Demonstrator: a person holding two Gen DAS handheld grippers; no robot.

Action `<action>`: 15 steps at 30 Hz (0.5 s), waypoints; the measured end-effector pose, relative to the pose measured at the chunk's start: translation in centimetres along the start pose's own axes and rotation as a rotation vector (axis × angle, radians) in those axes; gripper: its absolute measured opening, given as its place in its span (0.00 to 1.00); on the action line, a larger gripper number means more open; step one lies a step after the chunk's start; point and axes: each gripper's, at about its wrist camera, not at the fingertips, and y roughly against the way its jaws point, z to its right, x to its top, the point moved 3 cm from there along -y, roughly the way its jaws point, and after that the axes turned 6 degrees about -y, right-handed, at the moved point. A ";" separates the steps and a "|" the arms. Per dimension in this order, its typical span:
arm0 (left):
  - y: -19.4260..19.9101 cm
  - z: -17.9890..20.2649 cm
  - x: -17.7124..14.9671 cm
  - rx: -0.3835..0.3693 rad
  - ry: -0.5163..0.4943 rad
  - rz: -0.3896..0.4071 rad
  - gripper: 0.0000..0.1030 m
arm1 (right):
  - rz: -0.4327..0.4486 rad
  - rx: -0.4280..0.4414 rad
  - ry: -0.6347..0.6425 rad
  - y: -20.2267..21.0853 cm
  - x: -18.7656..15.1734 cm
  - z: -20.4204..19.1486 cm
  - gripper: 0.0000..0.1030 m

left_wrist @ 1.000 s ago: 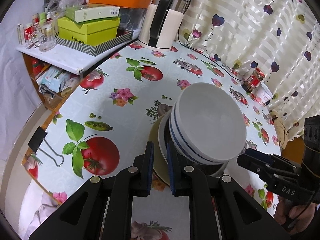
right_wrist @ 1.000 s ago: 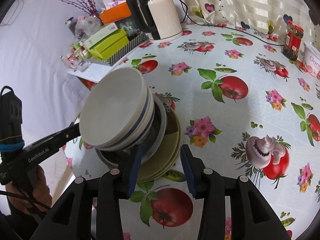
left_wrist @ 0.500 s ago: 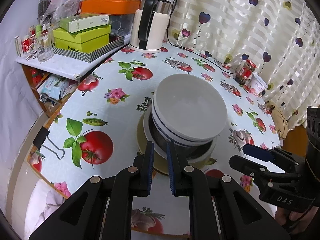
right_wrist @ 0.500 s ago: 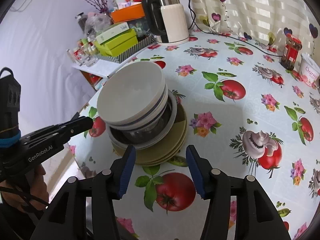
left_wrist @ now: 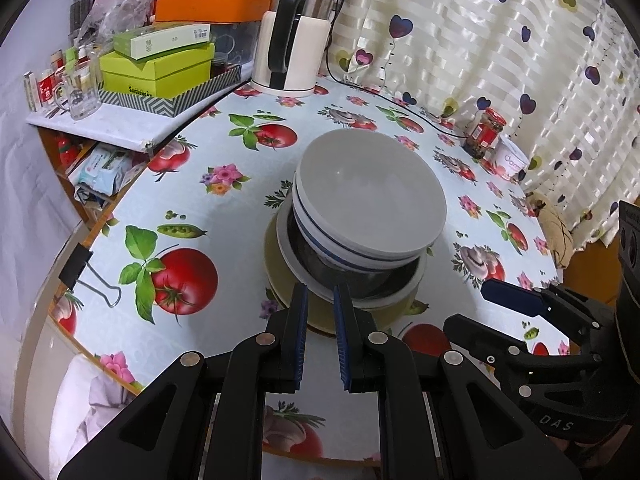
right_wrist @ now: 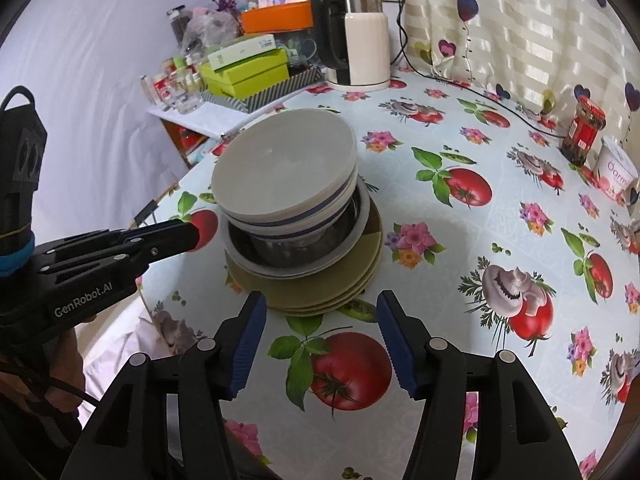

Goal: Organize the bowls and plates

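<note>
Two glossy round bowls (left_wrist: 370,196) top plates (right_wrist: 340,280); left tongs (left_wrist: 320,304) closed empty, right tongs (right_wrist: 318,316) opening empty.

Black left tool (left_wrist: 320,300) and right tool (right_wrist: 320,312), blue pads, silver screws.

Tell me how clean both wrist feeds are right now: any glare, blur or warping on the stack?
Left wrist view: sharp, soft even light, a faint sheen inside the top bowl, and fisheye bending the table edge. Right wrist view: equally sharp, the curtain bright but not blown out, dark vignette in the corners.
</note>
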 end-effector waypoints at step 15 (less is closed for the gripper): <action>-0.5 0.3 -0.3 0.012 -0.011 -0.022 0.13 | -0.013 0.002 0.011 -0.5 -0.3 -0.3 0.59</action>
